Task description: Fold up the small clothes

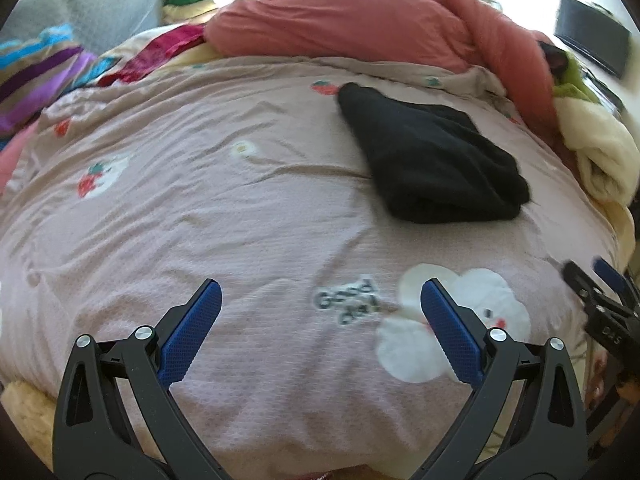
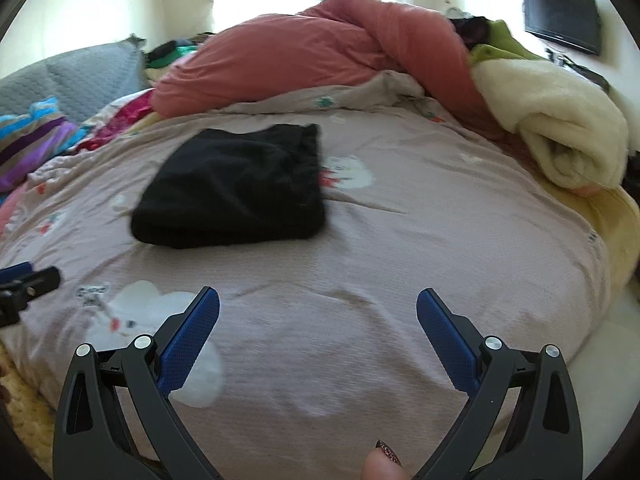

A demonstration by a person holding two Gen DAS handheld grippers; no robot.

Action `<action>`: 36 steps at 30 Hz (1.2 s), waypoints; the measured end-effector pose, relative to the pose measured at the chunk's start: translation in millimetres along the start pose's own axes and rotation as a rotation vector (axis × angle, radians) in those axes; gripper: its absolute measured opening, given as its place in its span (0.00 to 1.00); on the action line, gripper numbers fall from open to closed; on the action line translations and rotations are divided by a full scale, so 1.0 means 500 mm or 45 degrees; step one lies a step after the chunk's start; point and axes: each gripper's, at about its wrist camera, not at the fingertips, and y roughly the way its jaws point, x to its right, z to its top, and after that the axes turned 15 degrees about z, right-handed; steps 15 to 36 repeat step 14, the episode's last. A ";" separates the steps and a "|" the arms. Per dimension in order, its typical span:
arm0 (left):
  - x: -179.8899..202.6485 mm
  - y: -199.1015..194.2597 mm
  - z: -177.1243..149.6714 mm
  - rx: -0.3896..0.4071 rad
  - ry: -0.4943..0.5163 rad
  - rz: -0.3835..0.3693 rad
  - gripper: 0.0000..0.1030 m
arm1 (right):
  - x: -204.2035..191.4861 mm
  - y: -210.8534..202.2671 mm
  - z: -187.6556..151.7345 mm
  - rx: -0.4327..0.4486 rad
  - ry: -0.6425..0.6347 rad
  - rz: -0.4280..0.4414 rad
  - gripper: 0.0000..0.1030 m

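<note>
The left tongs [image 1: 320,292] are wide apart and hold nothing. They hang just over the bed, above the pink cover [image 1: 240,220]. The right tongs [image 2: 318,300] are wide apart too, and they hold nothing.

A black cloth [image 1: 432,156] lies folded flat on the cover. It is ahead of the left tongs and a bit to their right, well apart from them. From the right tongs, the same cloth [image 2: 236,188] is ahead and to the left, also well apart. Its thick folded edge faces the tongs.

Each pair of tongs shows up at the edge of the other's view. The right tongs [image 1: 600,300] peek in at the far right of the left view, blurry. The left tongs [image 2: 24,284] peek in at the far left of the right view.

The cover has a white bunny [image 1: 452,320] on it, just under the right finger of the left tongs.

Far ahead of both tongs sits a big red quilt [image 2: 288,56] in a heap. A cream blanket [image 2: 560,120] is rolled up ahead and to the right of the right tongs. A dark TV [image 2: 562,16] hangs on the wall beyond it. A fingertip [image 2: 380,464] with a painted nail shows at the bottom of the right view.
</note>
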 end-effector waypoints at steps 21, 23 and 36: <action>-0.511 0.155 0.092 -0.181 -0.573 0.509 0.91 | 0.509 -0.162 -0.133 -0.007 0.824 -0.862 0.95; -0.511 0.155 0.092 -0.181 -0.573 0.509 0.91 | 0.509 -0.162 -0.133 -0.007 0.824 -0.862 0.95; -0.511 0.155 0.092 -0.181 -0.573 0.509 0.91 | 0.509 -0.162 -0.133 -0.007 0.824 -0.862 0.95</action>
